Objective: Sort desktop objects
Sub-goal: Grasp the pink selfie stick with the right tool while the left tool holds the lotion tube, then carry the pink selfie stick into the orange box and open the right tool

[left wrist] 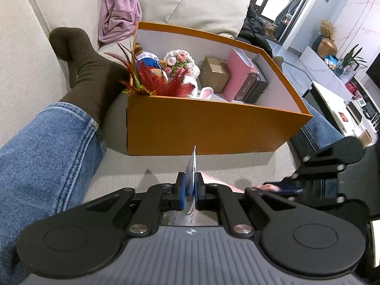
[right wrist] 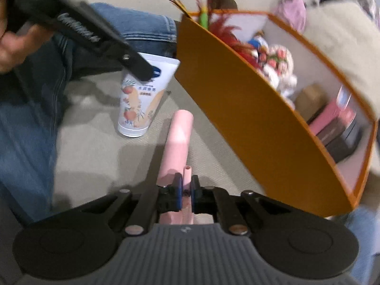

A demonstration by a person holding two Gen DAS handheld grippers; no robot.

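Observation:
My left gripper [left wrist: 189, 185] is shut on the flat crimped end of a white tube [left wrist: 191, 166], seen edge-on here. In the right wrist view the tube [right wrist: 140, 99] hangs cap down over the beige sofa seat, printed with peaches and a blue logo. My right gripper [right wrist: 187, 190] is shut on a pale pink cylindrical object [right wrist: 180, 133] that sticks out forward past the pads. The orange box [left wrist: 213, 128] stands just beyond both grippers; it holds red feathers [left wrist: 161, 83], crochet flowers [left wrist: 180, 61], a brown carton [left wrist: 213, 73] and a pink case [left wrist: 239, 73].
A person's legs in blue jeans [left wrist: 42, 156] and a dark sock [left wrist: 85, 66] lie left of the box. A lilac garment [left wrist: 118, 9] and a beige cushion [left wrist: 197, 2] sit behind it. A hand [right wrist: 14, 47] holds the left gripper. The right wrist view is blurred.

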